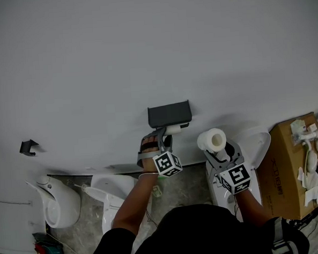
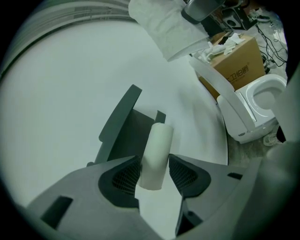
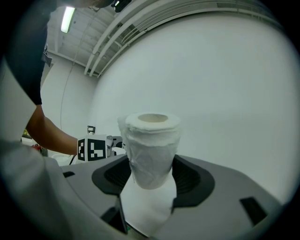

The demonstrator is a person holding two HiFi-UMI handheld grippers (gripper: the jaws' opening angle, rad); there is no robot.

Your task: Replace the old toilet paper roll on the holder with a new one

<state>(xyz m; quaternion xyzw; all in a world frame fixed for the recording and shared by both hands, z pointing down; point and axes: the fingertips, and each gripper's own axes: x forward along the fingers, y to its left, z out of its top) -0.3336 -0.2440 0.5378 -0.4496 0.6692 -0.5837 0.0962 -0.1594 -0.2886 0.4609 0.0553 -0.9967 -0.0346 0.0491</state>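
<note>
A dark grey holder (image 1: 169, 114) with a flat cover is fixed to the white wall. The old roll (image 1: 173, 129), a bare thin white tube, sticks out from under it. In the left gripper view the tube (image 2: 156, 150) reaches from the holder (image 2: 123, 126) to between my jaws. My left gripper (image 1: 164, 140) (image 2: 154, 176) is shut on the tube's near end. My right gripper (image 1: 221, 153) (image 3: 152, 176) is shut on the new toilet paper roll (image 1: 212, 140) (image 3: 151, 140), held upright to the right of the holder, its sides squeezed in.
A white toilet (image 1: 257, 144) (image 2: 262, 103) with its lid raised stands below my right hand. A cardboard box (image 1: 290, 164) (image 2: 236, 61) of loose items is to its right. White fixtures (image 1: 59, 202) sit on the floor at the left, below a dark wall hook (image 1: 28, 147).
</note>
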